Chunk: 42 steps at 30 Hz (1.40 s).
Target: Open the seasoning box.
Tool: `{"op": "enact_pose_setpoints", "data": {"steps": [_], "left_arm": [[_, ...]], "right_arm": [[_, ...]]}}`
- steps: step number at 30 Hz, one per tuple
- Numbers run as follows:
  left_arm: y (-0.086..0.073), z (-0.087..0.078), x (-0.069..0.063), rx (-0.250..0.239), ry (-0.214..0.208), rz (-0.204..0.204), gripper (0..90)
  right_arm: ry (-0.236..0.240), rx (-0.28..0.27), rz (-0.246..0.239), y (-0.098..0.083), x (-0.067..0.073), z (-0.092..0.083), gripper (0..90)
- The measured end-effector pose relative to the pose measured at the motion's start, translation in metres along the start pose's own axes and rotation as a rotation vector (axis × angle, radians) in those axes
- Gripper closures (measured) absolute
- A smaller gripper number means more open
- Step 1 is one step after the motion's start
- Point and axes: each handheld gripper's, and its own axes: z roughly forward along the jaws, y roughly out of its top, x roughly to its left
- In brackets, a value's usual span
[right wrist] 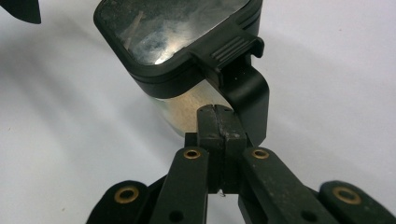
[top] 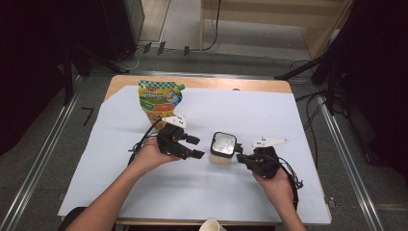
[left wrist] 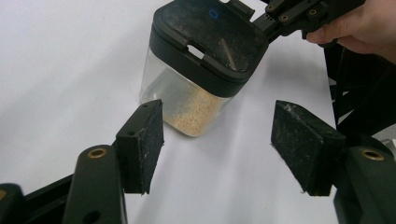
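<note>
Container (top: 223, 150), clear square tub with black snap-on lid; contents: pale granules filling roughly the lower part. Location: on the white sheet (top: 120, 183) covering the worktop, a little nearer the front edge than the back, between the two grippers.

Latch tab (right wrist: 232, 50), ribbed, black, on the lid edge facing the right gripper; a black flap hangs from it down the container's side.

Left gripper (left wrist: 217, 144): jaws apart, nothing between the pads, container just beyond their tips. Held level and angled toward the tub's left side.

Right gripper (right wrist: 219, 128): jaws closed pad to pad on nothing, tips close under the latch tab (contact with the flap cannot be told).

Sauce pouch (top: 159, 98), green and yellow with spout: near the worktop's back-left corner, well apart from the tub.

Paper cup (top: 212, 224): at the front edge.

Handling note, as judged: the work looks like unlatching the lid. Close the left jaws on the tub's body first so it cannot slide or tip, then lever the tab upward with the closed right tips, gently, keeping the tub upright so the granules stay in.
</note>
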Motion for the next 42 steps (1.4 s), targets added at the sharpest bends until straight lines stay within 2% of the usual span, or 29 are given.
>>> {"op": "enact_pose_setpoints", "data": {"steps": [2, 4, 7, 9, 10, 11, 12, 14, 18, 21, 23, 29, 31, 34, 36, 42], "left_arm": [[0.000, 0.003, 0.001, 0.000, -0.014, 0.004, 35.4], [0.001, 0.007, 0.002, 0.009, -0.001, 0.011, 33.6], [0.003, 0.010, 0.004, -0.001, -0.008, 0.002, 31.5], [0.004, 0.012, 0.007, -0.025, -0.047, -0.026, 30.2], [0.005, 0.014, 0.010, -0.024, -0.086, -0.057, 29.7], [0.006, 0.016, 0.010, -0.023, -0.088, -0.069, 28.5], [0.007, 0.019, 0.009, -0.003, -0.070, -0.058, 27.8], [0.010, 0.022, 0.007, 0.022, -0.036, -0.009, 26.6], [0.013, 0.025, 0.004, 0.002, -0.013, 0.031, 25.6], [0.018, 0.027, 0.004, -0.009, -0.035, 0.038, 24.7], [0.022, 0.031, 0.006, 0.004, -0.037, 0.046, 23.6], [0.029, 0.040, 0.008, 0.012, -0.045, 0.065, 19.4], [0.029, 0.041, 0.007, 0.014, -0.039, 0.075, 18.1], [0.029, 0.042, 0.005, 0.021, -0.007, 0.106, 18.0], [0.028, 0.044, 0.005, 0.014, -0.012, 0.104, 18.4], [0.027, 0.053, 0.004, 0.022, -0.005, 0.125, 18.5]], "right_arm": [[-0.005, 0.001, 0.000, 0.000, -0.001, 0.000, 90.0], [-0.011, 0.002, -0.008, 0.002, -0.004, 0.001, 90.0], [-0.028, 0.000, -0.002, 0.005, -0.011, 0.002, 90.0], [-0.029, -0.010, 0.011, 0.006, -0.017, 0.002, 90.0], [-0.024, -0.009, 0.022, 0.006, -0.018, 0.002, 90.0], [-0.017, -0.013, 0.029, 0.005, -0.021, 0.002, 90.0], [-0.014, -0.014, 0.034, 0.005, -0.022, 0.000, 90.0], [-0.025, -0.023, 0.032, 0.005, -0.023, -0.004, 90.0], [-0.049, -0.042, 0.036, 0.005, -0.025, -0.013, 90.0], [-0.059, -0.050, 0.056, 0.007, -0.029, -0.011, 90.0], [-0.065, -0.054, 0.087, 0.008, -0.032, -0.009, 90.0], [-0.074, -0.056, 0.100, 0.012, -0.039, -0.005, 90.0], [-0.070, -0.045, 0.099, 0.014, -0.041, 0.000, 90.0], [-0.070, -0.032, 0.088, 0.017, -0.043, 0.005, 90.0], [-0.065, -0.035, 0.088, 0.019, -0.046, 0.007, 90.0], [-0.087, -0.038, 0.076, 0.020, -0.044, 0.008, 90.0]]}}
